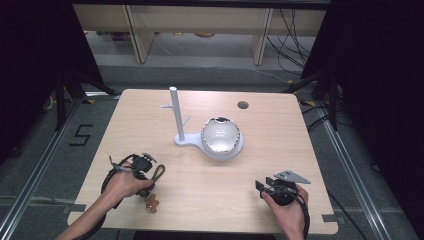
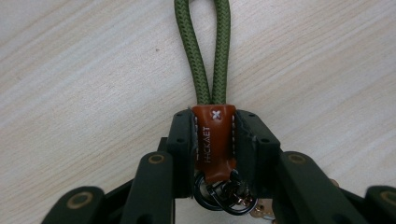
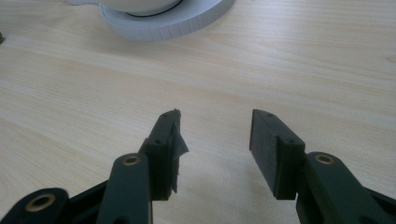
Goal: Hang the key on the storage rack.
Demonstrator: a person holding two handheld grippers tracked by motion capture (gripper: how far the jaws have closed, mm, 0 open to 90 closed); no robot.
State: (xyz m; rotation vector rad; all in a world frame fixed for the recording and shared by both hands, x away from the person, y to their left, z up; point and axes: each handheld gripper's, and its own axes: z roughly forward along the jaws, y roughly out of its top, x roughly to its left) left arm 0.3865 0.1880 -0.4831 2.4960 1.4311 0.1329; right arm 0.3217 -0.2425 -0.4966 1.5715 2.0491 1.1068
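My left gripper is clamped on the brown leather tab of a keychain, whose green cord loop lies flat on the table, near and left of the white stand. My right gripper hovers with jaws apart, near and right of the stand, gripping nothing.
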